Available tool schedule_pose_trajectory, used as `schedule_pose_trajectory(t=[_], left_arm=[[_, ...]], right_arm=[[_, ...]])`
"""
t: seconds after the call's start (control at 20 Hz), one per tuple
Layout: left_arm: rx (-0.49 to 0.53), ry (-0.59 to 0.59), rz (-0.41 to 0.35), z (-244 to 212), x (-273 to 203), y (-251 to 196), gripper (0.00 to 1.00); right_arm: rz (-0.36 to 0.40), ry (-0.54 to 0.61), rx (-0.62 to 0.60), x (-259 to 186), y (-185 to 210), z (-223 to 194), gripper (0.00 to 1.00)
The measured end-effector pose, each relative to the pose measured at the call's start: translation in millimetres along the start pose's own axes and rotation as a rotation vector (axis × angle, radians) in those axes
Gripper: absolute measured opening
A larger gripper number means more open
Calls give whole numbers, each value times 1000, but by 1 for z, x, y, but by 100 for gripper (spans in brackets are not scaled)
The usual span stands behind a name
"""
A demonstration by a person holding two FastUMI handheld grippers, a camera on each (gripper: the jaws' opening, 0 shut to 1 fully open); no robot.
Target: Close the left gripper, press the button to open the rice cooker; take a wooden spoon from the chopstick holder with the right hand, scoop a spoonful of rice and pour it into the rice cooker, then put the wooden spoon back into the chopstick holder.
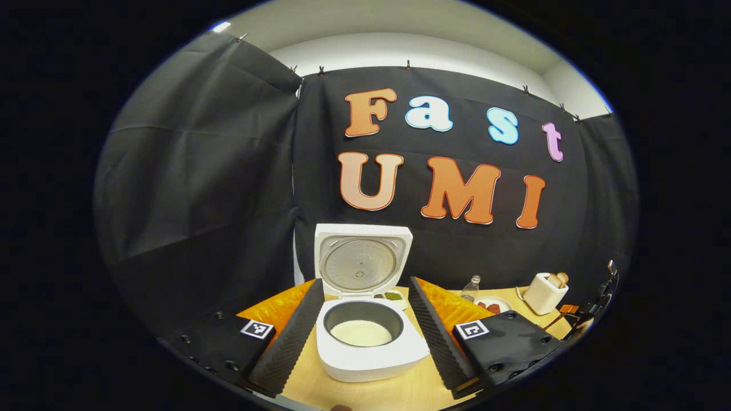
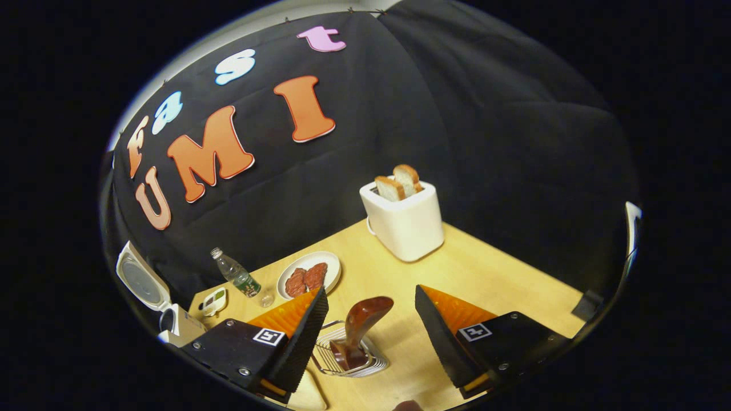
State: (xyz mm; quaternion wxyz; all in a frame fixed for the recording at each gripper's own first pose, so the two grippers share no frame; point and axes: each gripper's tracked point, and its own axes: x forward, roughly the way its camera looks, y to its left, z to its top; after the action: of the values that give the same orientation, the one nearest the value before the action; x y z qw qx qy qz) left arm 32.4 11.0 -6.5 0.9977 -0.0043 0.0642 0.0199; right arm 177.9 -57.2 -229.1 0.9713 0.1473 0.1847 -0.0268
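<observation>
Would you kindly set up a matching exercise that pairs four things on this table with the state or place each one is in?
Things:
1. rice cooker
2. wooden spoon
3. toaster
4. plate

States:
A. holds two bread slices
B. lid raised, rice in the pot
C. carries reddish meat slices
D. stands in the wire chopstick holder

Pairs: 1-B, 2-D, 3-A, 4-C

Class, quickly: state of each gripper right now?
Left gripper: open, holding nothing, rice cooker ahead.
Right gripper: open, wooden spoon between, ungripped.
</observation>
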Motion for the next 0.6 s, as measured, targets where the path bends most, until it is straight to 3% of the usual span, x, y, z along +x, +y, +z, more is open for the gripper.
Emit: schedule_pose_trajectory(t=[0.25, 0.6], left_arm=[[20, -51, -28, 45, 40, -2, 100], [59, -11, -116, 92, 125, -24, 100]], right_arm=[[40, -78, -22, -50, 24, 47, 95], [88, -114, -56, -98, 56, 62, 95]])
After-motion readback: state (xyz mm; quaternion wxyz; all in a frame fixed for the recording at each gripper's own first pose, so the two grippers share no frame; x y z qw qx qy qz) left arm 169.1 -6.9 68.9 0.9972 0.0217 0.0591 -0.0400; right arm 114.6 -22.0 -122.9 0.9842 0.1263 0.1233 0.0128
